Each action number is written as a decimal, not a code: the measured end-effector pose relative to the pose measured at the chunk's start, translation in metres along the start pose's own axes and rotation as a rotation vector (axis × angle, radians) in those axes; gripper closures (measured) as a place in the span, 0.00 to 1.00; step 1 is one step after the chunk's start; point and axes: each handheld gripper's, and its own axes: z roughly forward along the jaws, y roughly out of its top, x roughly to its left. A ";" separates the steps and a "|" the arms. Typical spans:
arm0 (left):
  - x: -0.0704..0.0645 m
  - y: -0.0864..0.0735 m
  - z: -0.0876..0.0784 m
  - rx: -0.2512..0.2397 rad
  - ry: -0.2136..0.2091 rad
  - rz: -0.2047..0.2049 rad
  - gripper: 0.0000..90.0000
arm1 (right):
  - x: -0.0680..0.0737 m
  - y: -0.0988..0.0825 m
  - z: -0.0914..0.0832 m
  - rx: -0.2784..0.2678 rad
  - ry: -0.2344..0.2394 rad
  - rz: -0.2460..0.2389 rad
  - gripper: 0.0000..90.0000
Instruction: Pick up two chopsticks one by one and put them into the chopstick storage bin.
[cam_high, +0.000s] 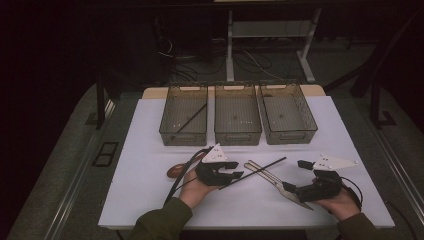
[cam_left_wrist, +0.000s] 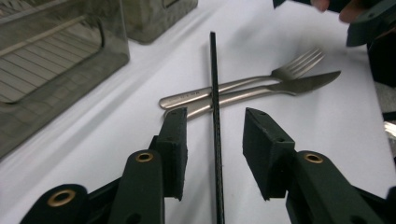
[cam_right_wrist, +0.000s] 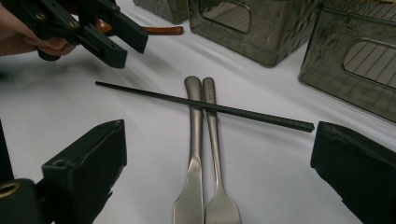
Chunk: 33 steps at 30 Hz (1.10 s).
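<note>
- Your left gripper (cam_left_wrist: 215, 154) straddled the thin black square-section chopstick (cam_left_wrist: 215, 107): in the left gripper view the stick ran straight up the middle of the frame, between the two black jaws, with a clear gap on either side. So the jaws were open around it and not yet pinching.
- The stick's long axis lay along the gripper's own line of sight, not across the jaws. A straight squeeze would therefore catch it near its close end.
- In the high view that chopstick (cam_high: 254, 173) slanted from lower left to upper right at centre frame, and rested across the handles of the steel fork (cam_high: 265, 173) and steel knife (cam_high: 285, 190) on the white table (cam_high: 150, 200).
- Your left gripper (cam_high: 239, 175) sat at the stick's lower-left end, so it was the nearer one.
- Your right gripper (cam_high: 292, 189), at lower right, hung over the cutlery with its jaws wide apart and nothing between them.
</note>
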 end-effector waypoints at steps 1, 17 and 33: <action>0.000 0.000 0.002 0.004 -0.002 0.003 0.67 | 0.000 0.000 0.000 0.000 0.000 0.001 0.03; 0.000 -0.008 0.024 0.077 -0.023 0.003 0.82 | 0.000 0.000 0.000 0.003 0.000 0.000 0.03; -0.003 -0.007 0.033 0.143 0.004 0.009 0.88 | 0.000 0.000 0.000 0.004 0.001 0.000 0.03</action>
